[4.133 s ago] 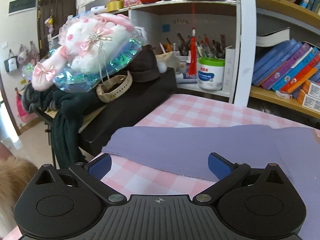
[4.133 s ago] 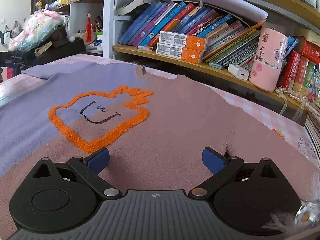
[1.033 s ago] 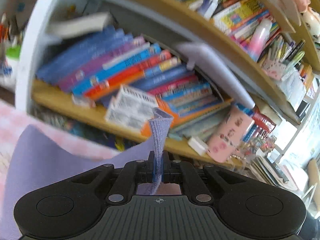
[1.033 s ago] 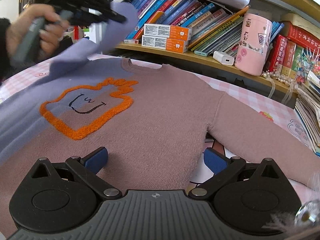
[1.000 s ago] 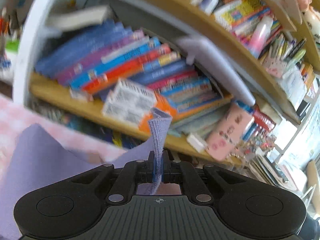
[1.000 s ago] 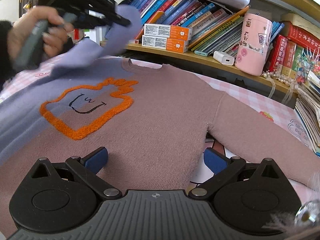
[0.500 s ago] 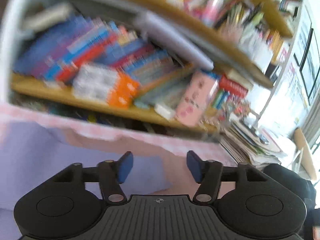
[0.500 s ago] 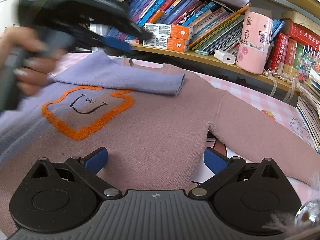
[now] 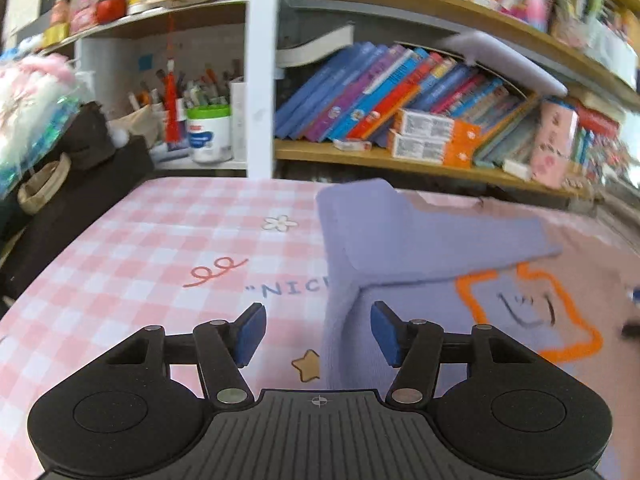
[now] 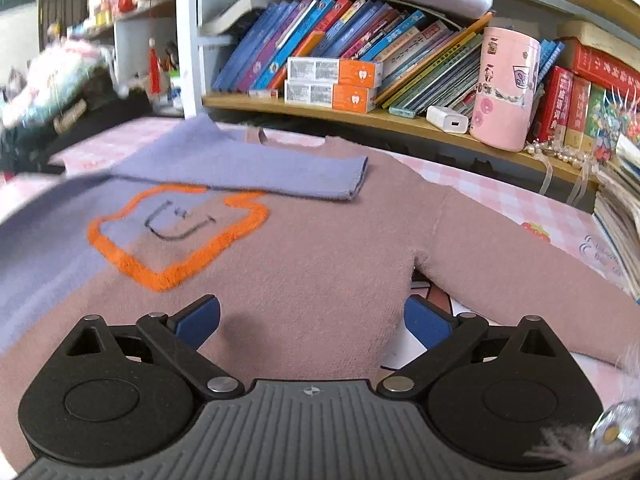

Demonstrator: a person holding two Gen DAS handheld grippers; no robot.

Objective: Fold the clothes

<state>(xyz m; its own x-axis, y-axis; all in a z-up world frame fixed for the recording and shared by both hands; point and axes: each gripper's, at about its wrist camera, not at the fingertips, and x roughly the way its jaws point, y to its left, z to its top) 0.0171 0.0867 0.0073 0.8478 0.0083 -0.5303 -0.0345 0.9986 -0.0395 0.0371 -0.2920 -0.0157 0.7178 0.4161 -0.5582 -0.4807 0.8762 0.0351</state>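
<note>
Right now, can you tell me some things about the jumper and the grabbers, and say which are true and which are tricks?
1. The purple sleeve lies folded across the jumper's chest. True.
2. The left gripper is pinching the sleeve. False: its jaws stand open and hold nothing.
3. The pink sleeve is folded in too. False: it lies stretched out to the side on the tablecloth.
4. The right gripper is open above the jumper. True.
5. The orange outline has a little face inside it. True.
</note>
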